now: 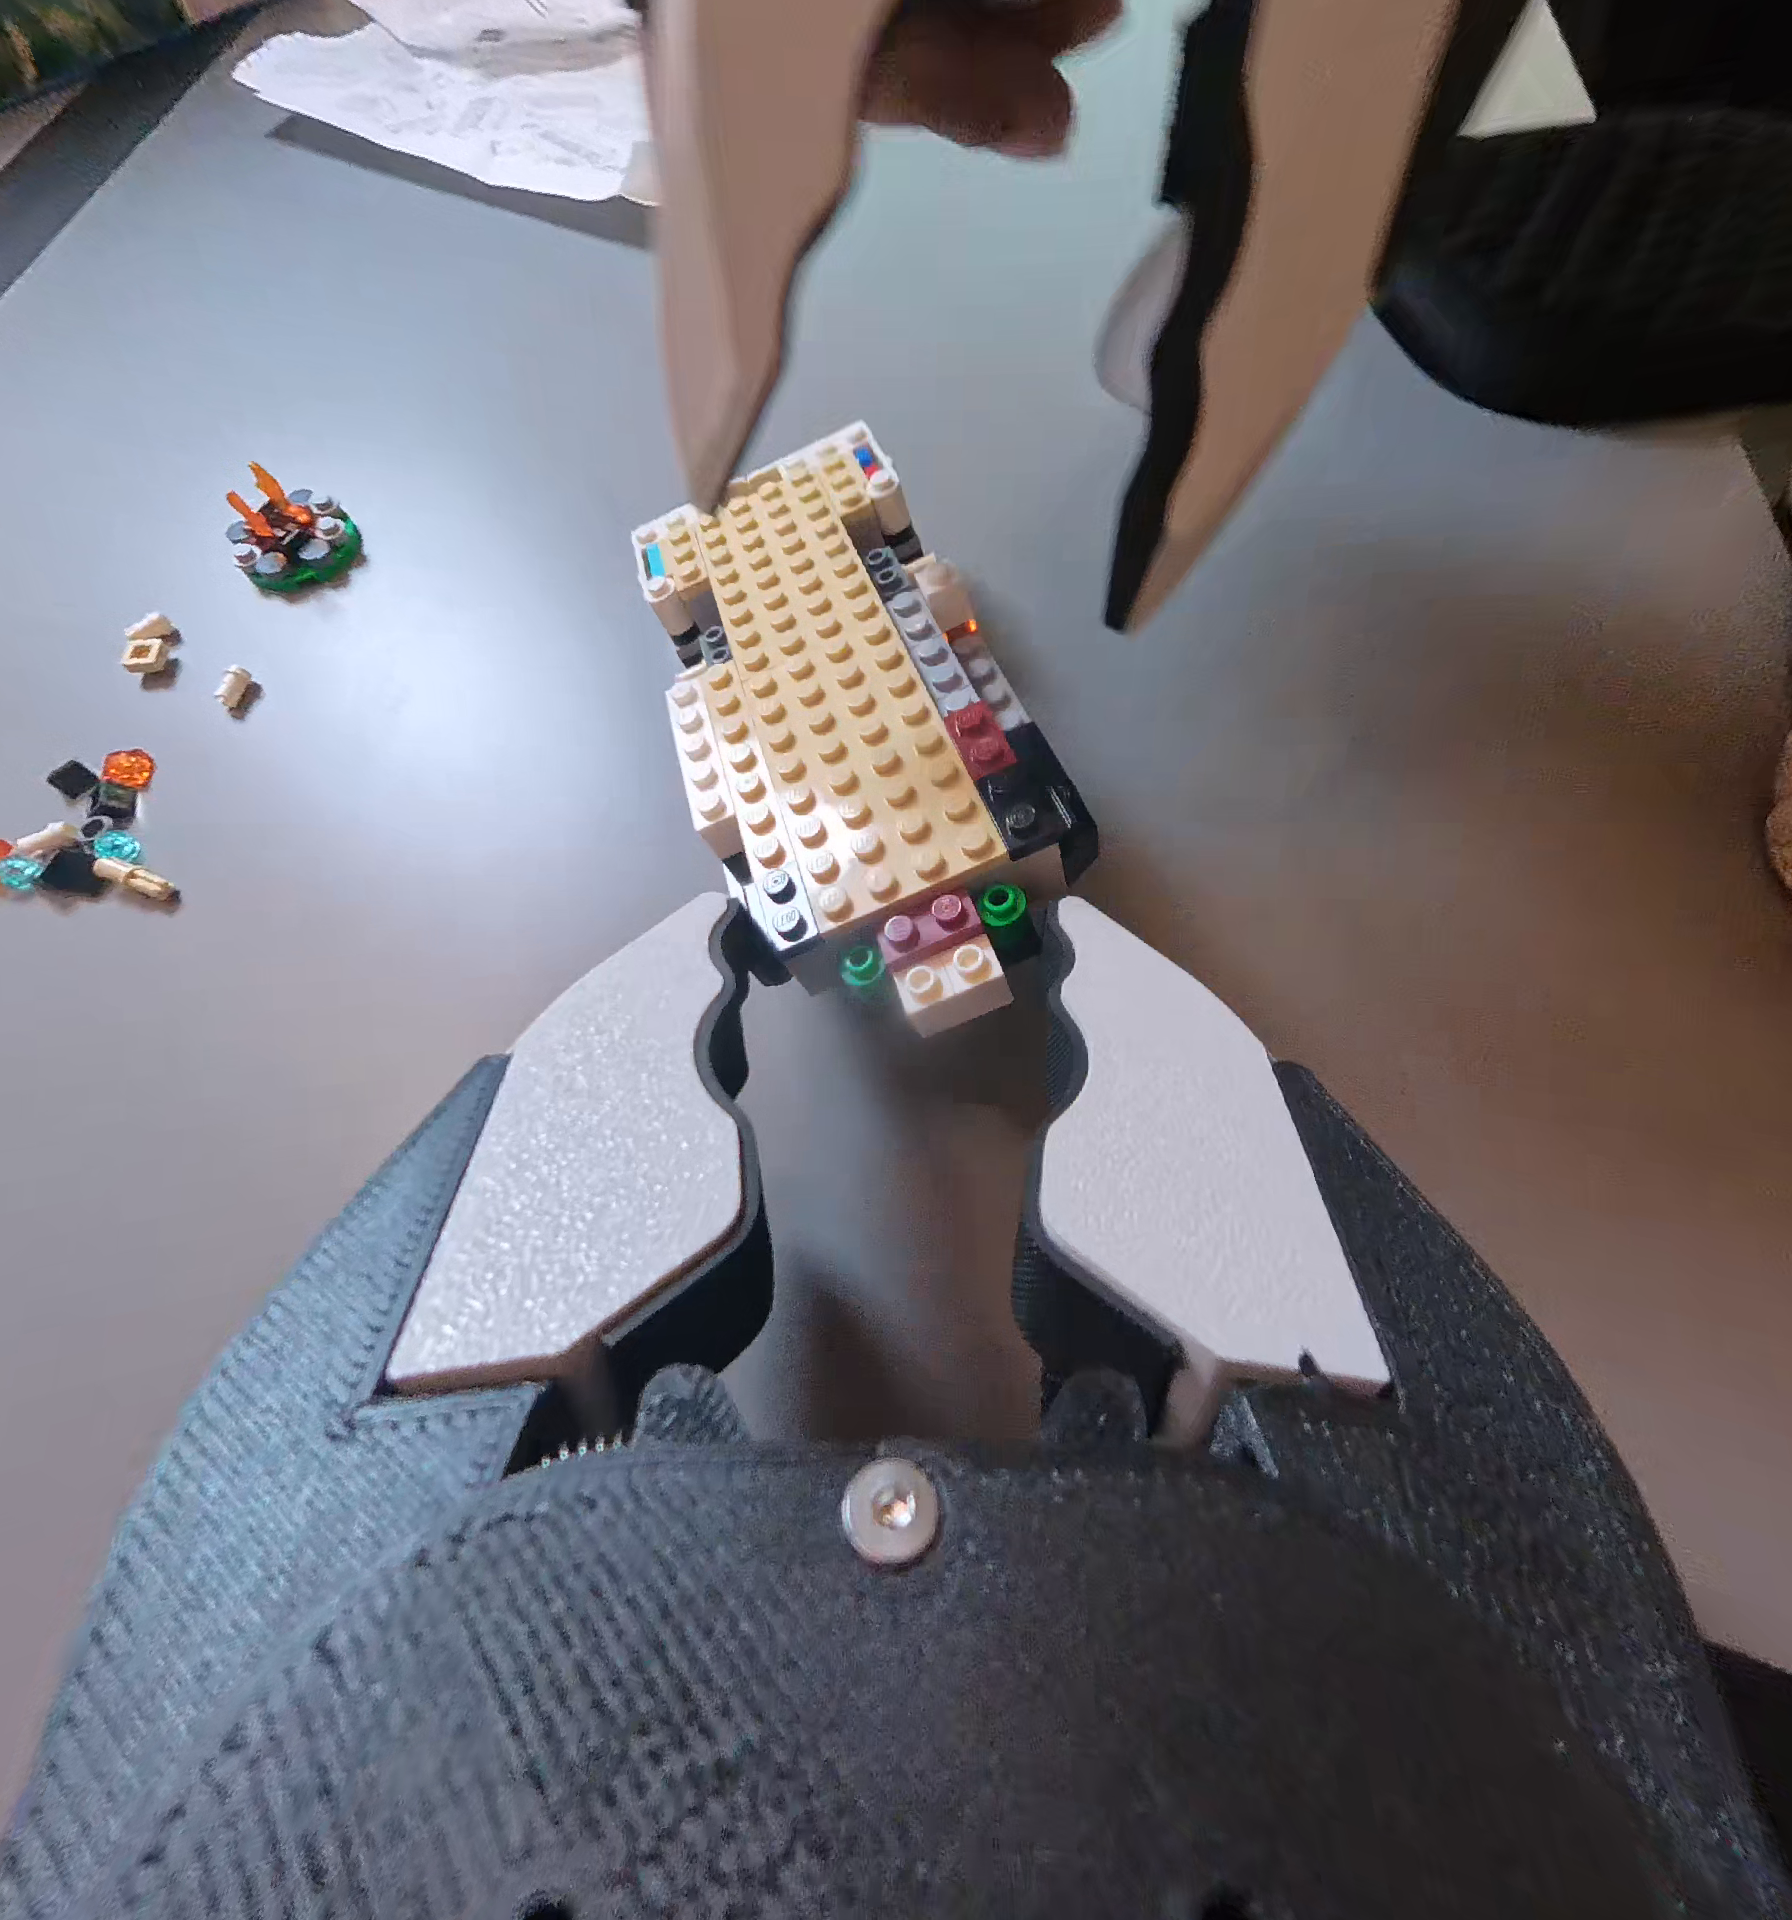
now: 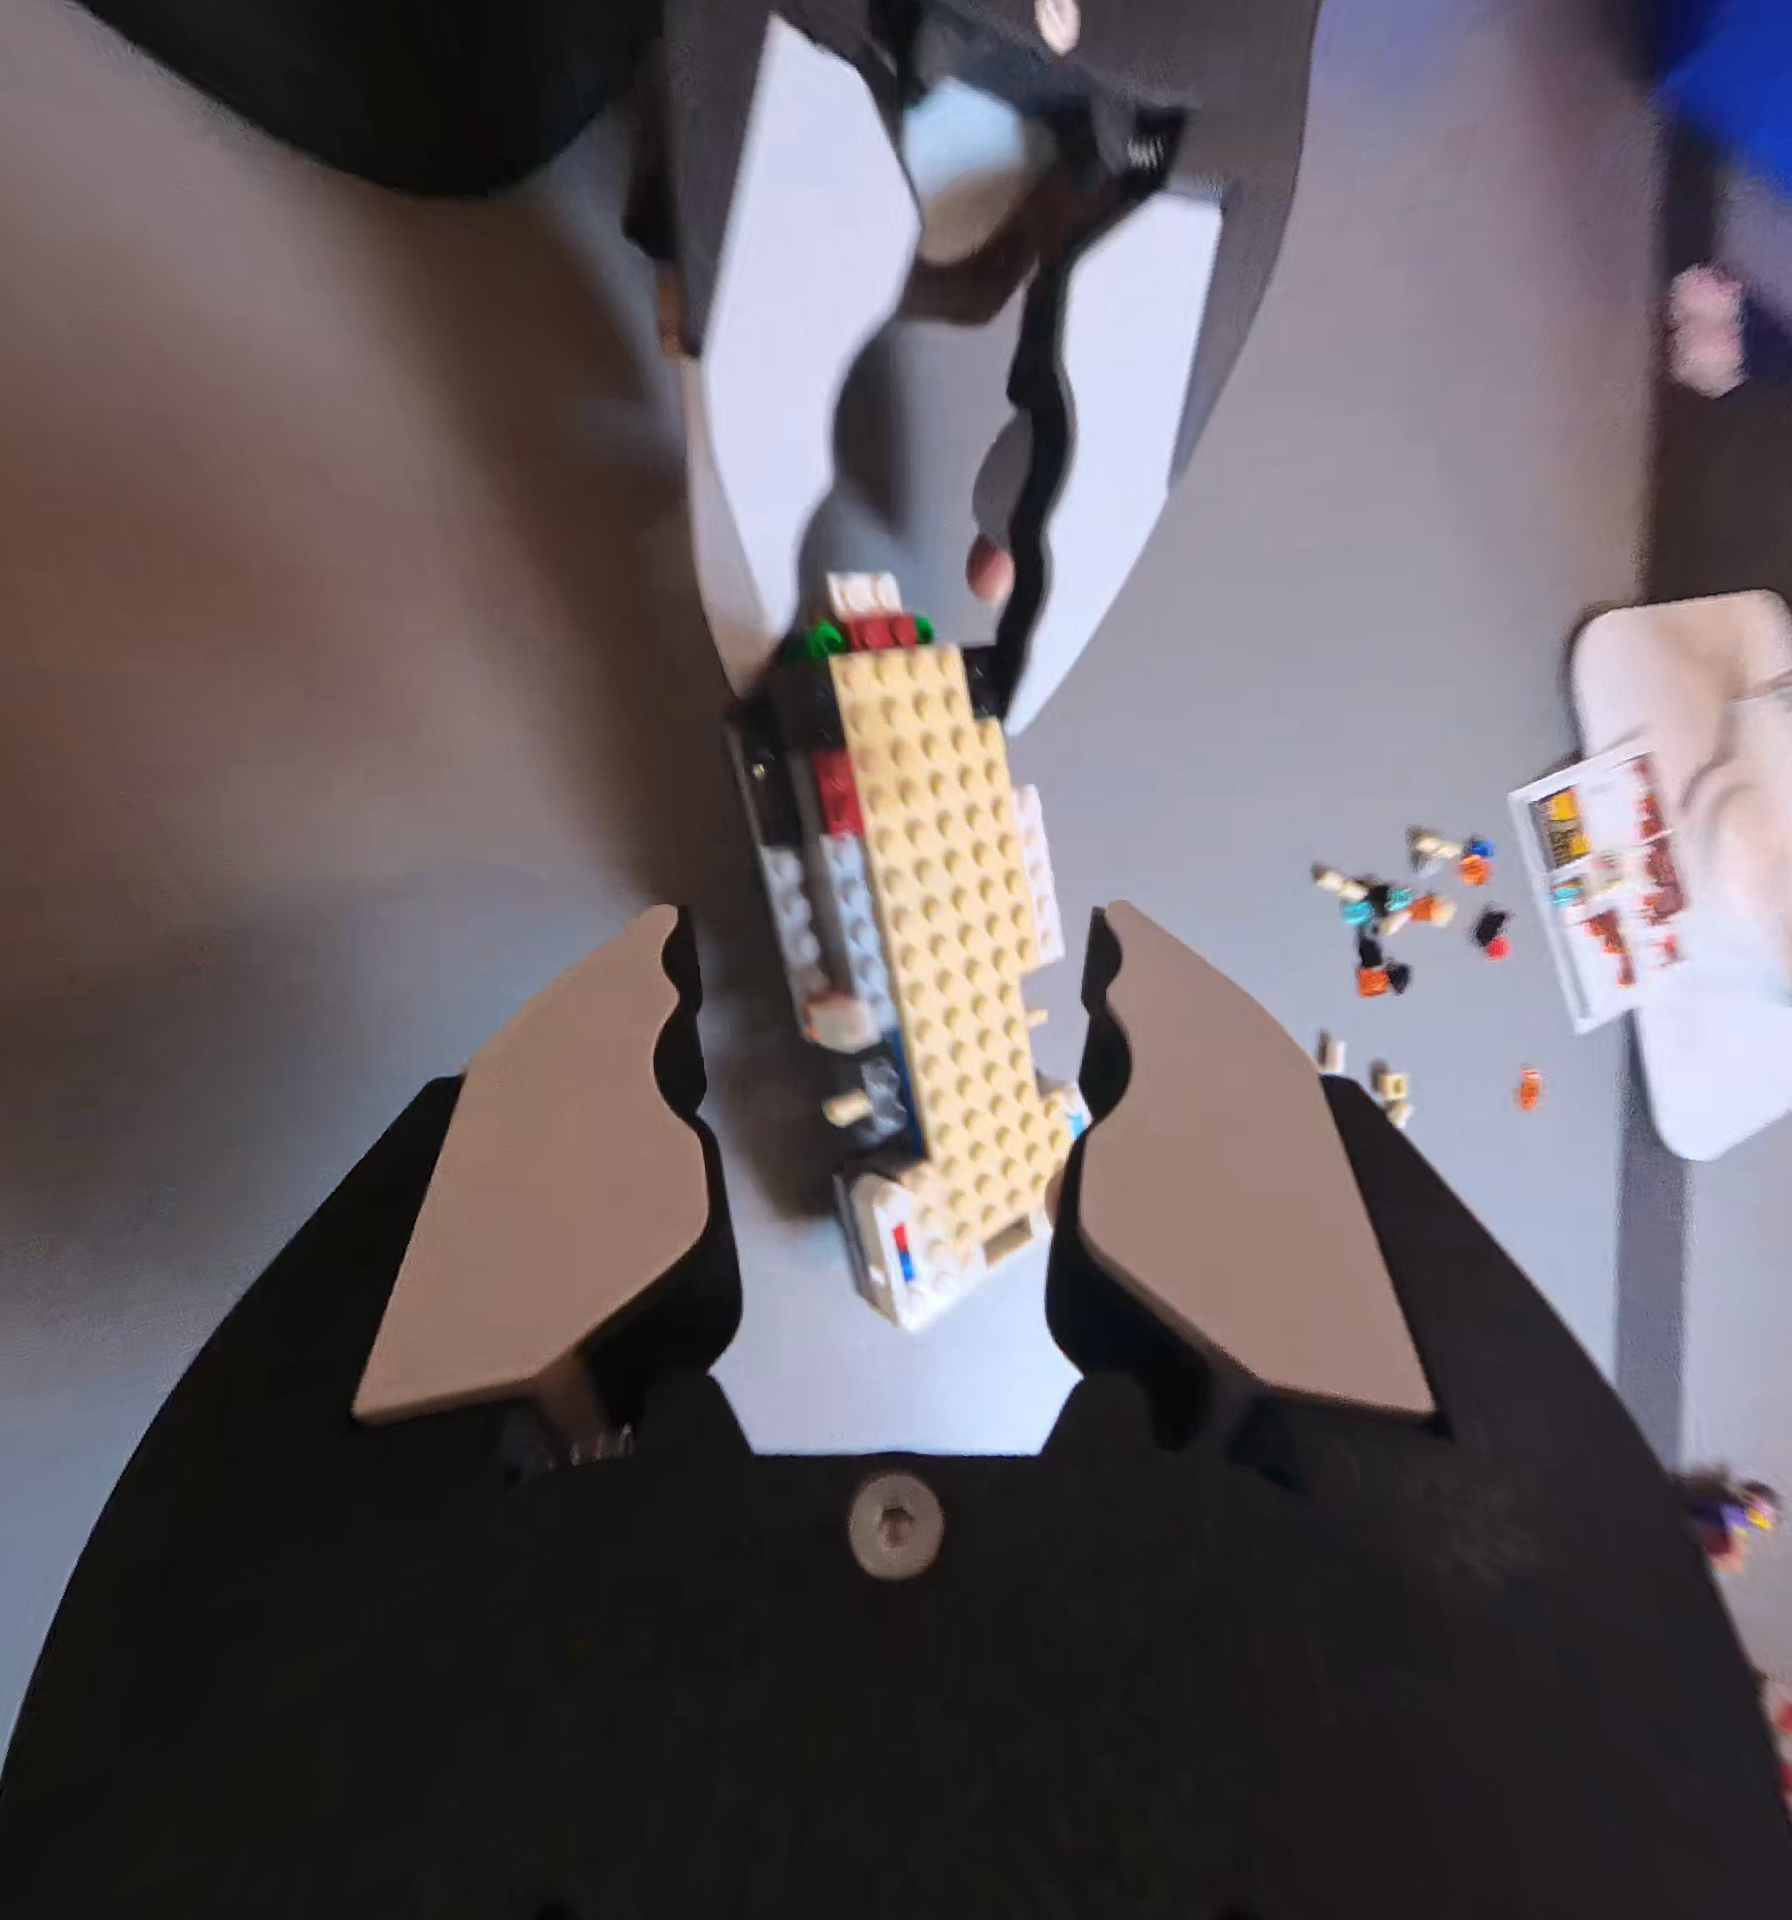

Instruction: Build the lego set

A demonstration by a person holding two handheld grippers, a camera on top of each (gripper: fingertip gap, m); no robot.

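My left gripper clamps brick model | right gripper gapes around it | booklet only in right view

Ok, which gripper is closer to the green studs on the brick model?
Left. The left gripper has its fingers on either side of the brick model at the end with the green studs. The right gripper, open, straddles the opposite end.
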